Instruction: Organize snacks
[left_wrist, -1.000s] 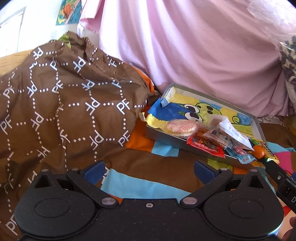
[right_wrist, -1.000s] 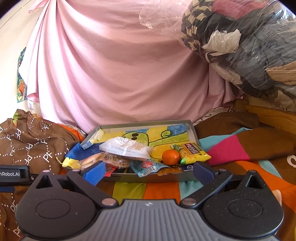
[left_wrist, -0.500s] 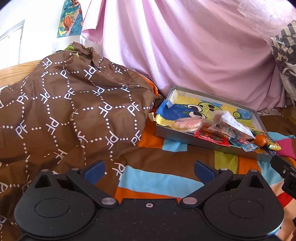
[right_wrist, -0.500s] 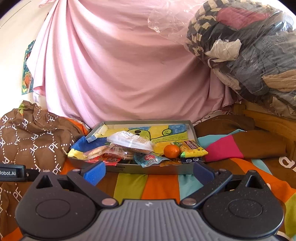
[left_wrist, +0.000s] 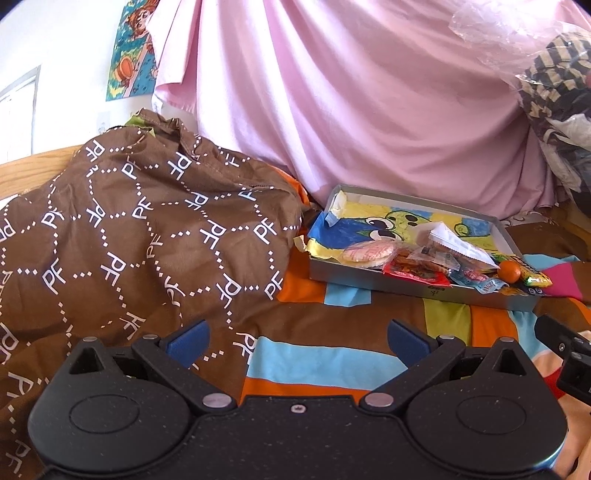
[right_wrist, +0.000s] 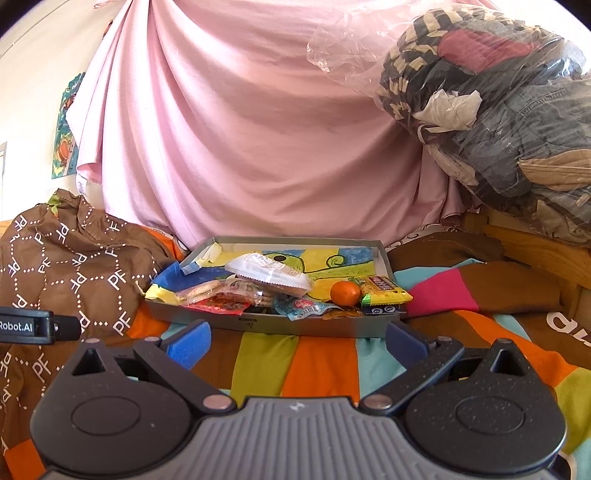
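- Two grippers, left gripper (left_wrist: 295, 338) and right gripper (right_wrist: 297, 341), hover near the striped bedspread (right_wrist: 325, 365), jaws spread wide, empty.
- Snacks, including an orange (right_wrist: 345, 293) and white packet (right_wrist: 269, 275), lie in the grey tray (right_wrist: 295, 325), beyond both.

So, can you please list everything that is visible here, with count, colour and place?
tray: one, grey, on the striped bedcover, centre
white packet: one, white, on top of the snack pile in the tray
round cracker pack: one, clear wrap, tray's left end
red packet: one, red, tray's front edge
orange: one, orange, tray's right part
yellow packet: one, yellow, right of the orange
brown cloth: one, brown with white letters, left
pink sheet: one, pink, behind
clothes bag: one, clear, upper right
left gripper: open, empty
right gripper: open, empty
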